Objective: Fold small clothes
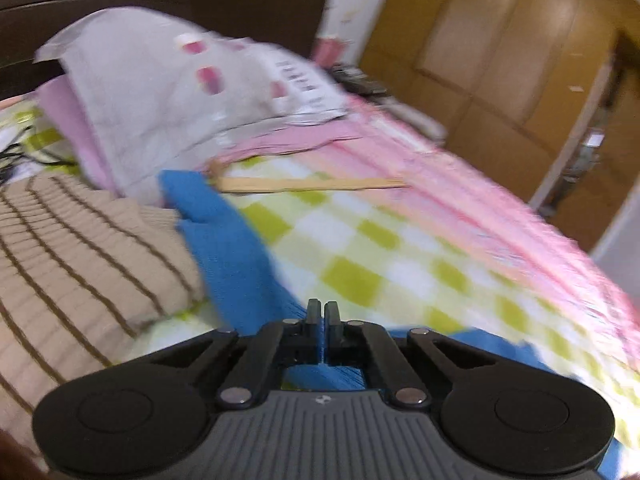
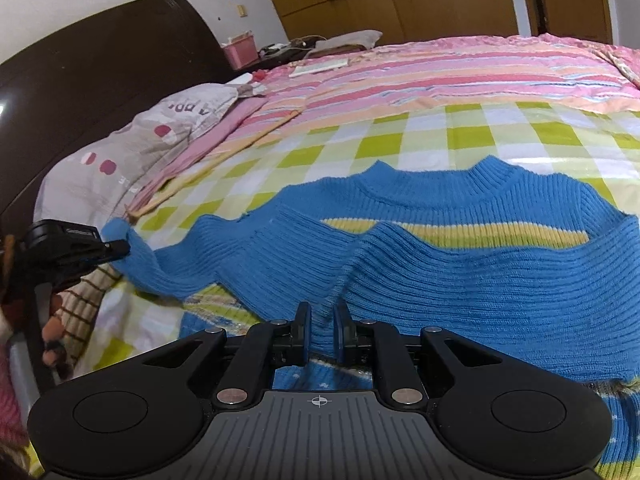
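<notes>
A blue sweater [image 2: 460,264] lies on the checked bed cover [image 2: 400,136], its sleeve clenched in the left hand-held gripper [image 1: 322,312] at nine o'clock, its hem pinched by the right hand-held gripper [image 2: 322,332]; the pillow [image 2: 132,152] lettering is unreadable, the left view blurred.

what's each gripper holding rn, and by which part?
Both grip the blue ribbed knit sweater: left gripper is shut on its sleeve end; right gripper pinches a raised fold of its body.
</notes>
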`<state>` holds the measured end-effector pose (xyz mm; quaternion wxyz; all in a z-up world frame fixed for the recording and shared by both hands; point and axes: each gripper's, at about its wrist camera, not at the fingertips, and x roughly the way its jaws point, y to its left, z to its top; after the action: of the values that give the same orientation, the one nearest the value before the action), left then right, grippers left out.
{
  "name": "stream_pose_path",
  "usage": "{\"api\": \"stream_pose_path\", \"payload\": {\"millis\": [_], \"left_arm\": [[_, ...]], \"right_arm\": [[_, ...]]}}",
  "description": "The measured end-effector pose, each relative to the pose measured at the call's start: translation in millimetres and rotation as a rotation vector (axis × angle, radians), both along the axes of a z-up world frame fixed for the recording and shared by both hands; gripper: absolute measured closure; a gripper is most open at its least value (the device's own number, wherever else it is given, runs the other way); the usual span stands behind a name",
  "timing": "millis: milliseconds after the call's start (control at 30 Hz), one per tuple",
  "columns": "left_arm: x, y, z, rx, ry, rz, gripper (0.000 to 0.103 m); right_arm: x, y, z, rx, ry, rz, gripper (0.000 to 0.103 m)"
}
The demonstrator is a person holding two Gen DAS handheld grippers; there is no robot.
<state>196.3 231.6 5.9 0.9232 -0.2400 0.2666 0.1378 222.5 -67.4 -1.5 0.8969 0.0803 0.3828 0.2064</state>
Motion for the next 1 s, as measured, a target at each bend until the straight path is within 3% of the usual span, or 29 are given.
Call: {"api": "stream_pose_path", "payload": {"millis": [133,333,400,500,567,633,667,700,733,1000], "left_arm": [[-25.3,-23.6,2.0,-0.009,-0.029,-0.102,0.095],[-19.3,-6.4,-2.3,-0.054,-0.018,-0.015,0.091],[-9.1,3.0,-3.9,-0.071,-0.019,0.017,0.079],[12.5,8.2,-9.3,-0.001,0.031,0.081,0.056],[27.0,9.9,-14.6,0.045,0.079,0.119,0.053],[33.3,11.5,-19.7,0.064,0.104,0.133,0.054],[36.4,12.2,-22.4,0.068,0.117,0.134,0.061],[37.6,12.7,-25.0,0.065,0.127,0.128,0.085],[37.8,14.1,-28.2,0.047,0.139,0.117,0.090],[-14.0,6.4,-26.4,-0.008,0.022,-0.009,0.091]], "right_arm": [[-0.2,10.5,7.2,-0.008,-0.013,0.027,0.089],[4.5,39.4,21.5,-0.022,-0.036,0.092,0.089],[4.4,47.9,25.2,-0.021,-0.045,0.107,0.089],[3.7,56.2,26.2,-0.020,-0.047,0.120,0.089],[3.4,57.8,25.8,-0.021,-0.044,0.123,0.089],[3.2,57.1,25.5,-0.022,-0.042,0.126,0.089],[3.2,56.2,25.5,-0.024,-0.042,0.127,0.089],[3.5,55.0,25.7,-0.024,-0.043,0.127,0.089],[4.0,53.7,25.9,-0.024,-0.044,0.126,0.089],[12.4,55.3,31.9,-0.021,-0.056,0.155,0.089]]}}
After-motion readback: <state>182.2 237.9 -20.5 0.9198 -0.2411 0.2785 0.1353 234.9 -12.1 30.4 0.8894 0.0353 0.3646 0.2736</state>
